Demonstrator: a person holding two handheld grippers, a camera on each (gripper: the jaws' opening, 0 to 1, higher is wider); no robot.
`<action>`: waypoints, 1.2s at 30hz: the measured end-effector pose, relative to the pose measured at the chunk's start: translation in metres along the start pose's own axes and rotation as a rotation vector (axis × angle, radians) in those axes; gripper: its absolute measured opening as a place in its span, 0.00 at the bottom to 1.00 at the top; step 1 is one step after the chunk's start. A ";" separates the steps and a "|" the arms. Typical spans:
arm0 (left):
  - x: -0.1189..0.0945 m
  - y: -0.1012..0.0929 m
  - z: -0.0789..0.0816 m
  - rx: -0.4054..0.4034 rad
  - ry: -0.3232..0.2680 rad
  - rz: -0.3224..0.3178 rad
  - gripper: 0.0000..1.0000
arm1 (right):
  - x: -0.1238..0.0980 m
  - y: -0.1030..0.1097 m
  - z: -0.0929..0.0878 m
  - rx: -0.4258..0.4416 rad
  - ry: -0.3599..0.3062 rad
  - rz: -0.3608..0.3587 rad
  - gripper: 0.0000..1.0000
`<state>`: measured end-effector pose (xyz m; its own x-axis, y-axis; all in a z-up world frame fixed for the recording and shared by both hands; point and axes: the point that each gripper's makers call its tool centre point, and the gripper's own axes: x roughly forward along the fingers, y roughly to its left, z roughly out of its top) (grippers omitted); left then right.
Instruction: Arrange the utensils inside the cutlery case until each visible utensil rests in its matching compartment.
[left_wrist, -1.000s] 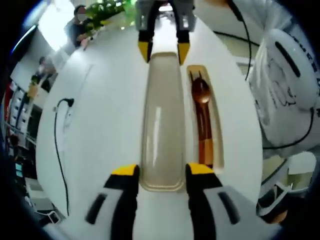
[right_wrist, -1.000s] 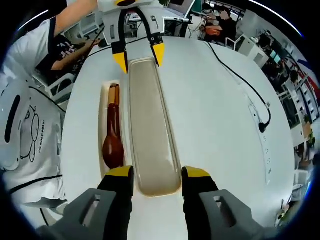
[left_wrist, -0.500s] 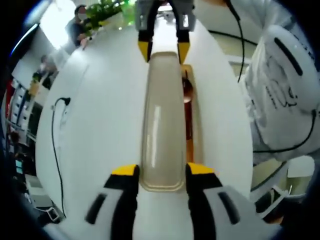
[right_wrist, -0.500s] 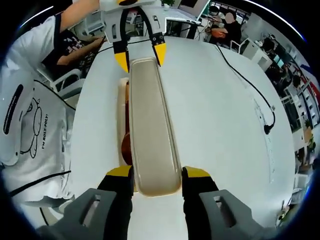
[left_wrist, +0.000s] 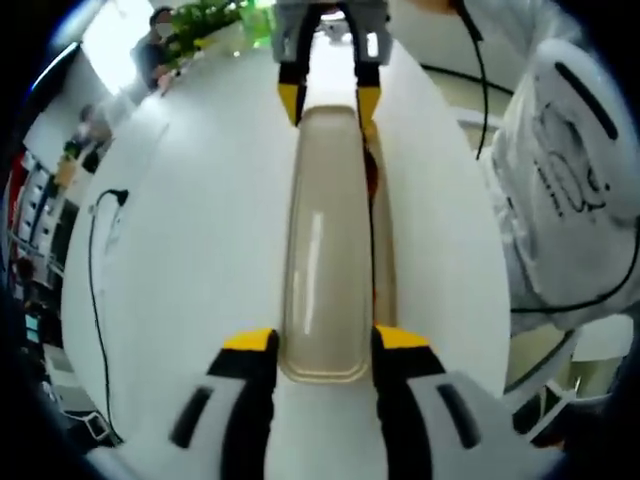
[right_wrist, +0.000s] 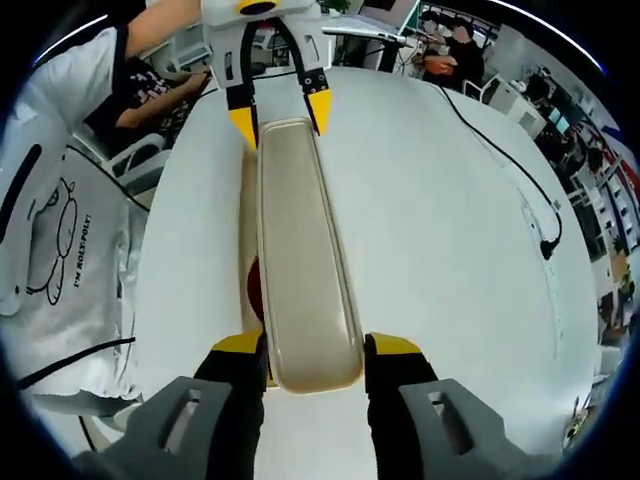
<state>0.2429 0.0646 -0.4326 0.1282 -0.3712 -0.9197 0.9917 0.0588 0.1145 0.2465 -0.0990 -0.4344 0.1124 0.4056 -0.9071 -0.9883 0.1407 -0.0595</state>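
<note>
Overhead, spanning the white table (left_wrist: 200, 250), hanging almost squarely above the case base (right_wrist: 249, 215): long beige lid (left_wrist: 325, 250), likely light, stiff, slick plastic. Gripping it at opposite short ends, left gripper (left_wrist: 325, 345) and right gripper (right_wrist: 315, 350), fingers narrow on each end. Peeking beside the lid's edge, inside the base: brown wooden utensils (left_wrist: 372, 180).
</note>
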 end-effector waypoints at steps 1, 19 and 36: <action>0.002 -0.001 0.000 -0.003 0.001 -0.005 0.39 | 0.001 0.001 0.000 -0.002 -0.004 0.003 0.39; 0.009 -0.009 -0.002 0.035 -0.048 -0.039 0.40 | 0.005 0.005 -0.005 -0.010 -0.050 0.031 0.40; 0.003 -0.016 0.005 0.031 -0.122 -0.044 0.42 | -0.011 0.005 -0.009 0.126 -0.185 0.073 0.38</action>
<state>0.2275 0.0582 -0.4353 0.0831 -0.4832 -0.8716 0.9960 0.0118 0.0884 0.2393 -0.1103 -0.4287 0.0693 0.5759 -0.8146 -0.9751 0.2116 0.0666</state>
